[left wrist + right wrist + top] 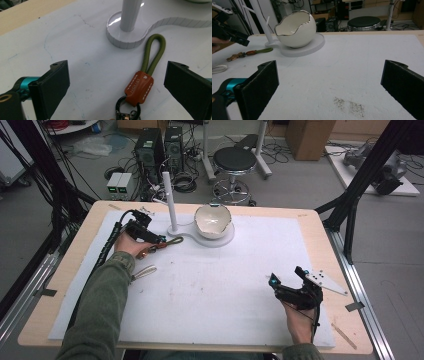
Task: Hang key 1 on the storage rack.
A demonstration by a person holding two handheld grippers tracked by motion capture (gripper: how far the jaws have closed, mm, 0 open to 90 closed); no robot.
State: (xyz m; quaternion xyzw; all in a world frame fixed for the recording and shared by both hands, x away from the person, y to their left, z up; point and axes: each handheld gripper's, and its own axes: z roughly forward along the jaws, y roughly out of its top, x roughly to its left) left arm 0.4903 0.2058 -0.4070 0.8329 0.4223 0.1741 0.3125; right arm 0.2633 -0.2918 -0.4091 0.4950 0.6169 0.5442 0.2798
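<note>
Right gripper (286,281) jaws apart, well off egg-shaped bowl (213,220); my left gripper (116,82) jaws apart, straddling key strap (147,70) near bowl.

On the table (320,227) lies one white mat (225,285). On the mat, toward its far edge, stands one white stand (172,202) with a single upright post, and on its round base sits one egg-shaped white bowl (213,220) with a jagged rim. One keychain (146,72) with an olive cord loop and a brown leather tab lies near the mat's far left corner. One pale cord loop (144,272) lies near the left edge. Two grippers are over the mat: the left gripper (159,240) and the right gripper (286,276).
</note>
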